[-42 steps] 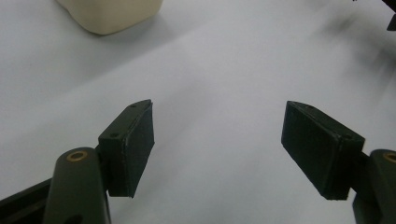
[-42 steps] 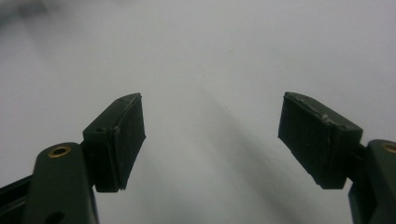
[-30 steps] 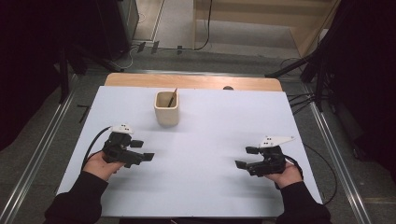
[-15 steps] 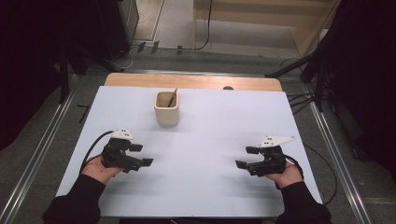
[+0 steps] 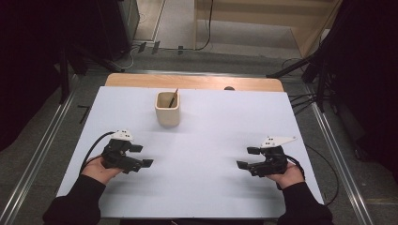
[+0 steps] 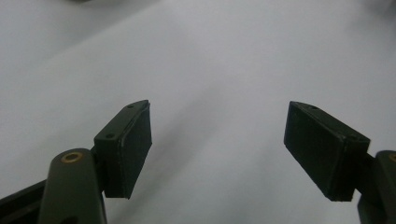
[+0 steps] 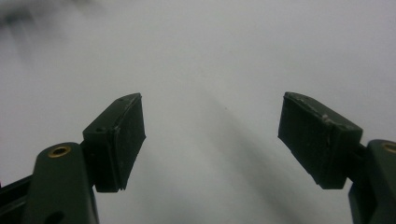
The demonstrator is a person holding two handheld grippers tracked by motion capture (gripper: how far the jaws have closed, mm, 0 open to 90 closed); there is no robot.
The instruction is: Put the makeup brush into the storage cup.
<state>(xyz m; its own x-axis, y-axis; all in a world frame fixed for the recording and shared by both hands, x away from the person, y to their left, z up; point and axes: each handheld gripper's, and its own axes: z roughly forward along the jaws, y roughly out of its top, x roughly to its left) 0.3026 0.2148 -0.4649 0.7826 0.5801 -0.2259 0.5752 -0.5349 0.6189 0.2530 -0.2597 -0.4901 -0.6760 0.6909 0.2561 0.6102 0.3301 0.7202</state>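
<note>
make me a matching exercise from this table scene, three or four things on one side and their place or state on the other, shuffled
Things:
1. beige cup
2. thin stick
3. left gripper
4. right gripper

Places or states:
A. open, held at the near right of the white table
B. stands at the far middle of the table
C. open, held at the near left of the table
D. leans inside the cup

Pairs: 1-B, 2-D, 3-C, 4-A
</note>
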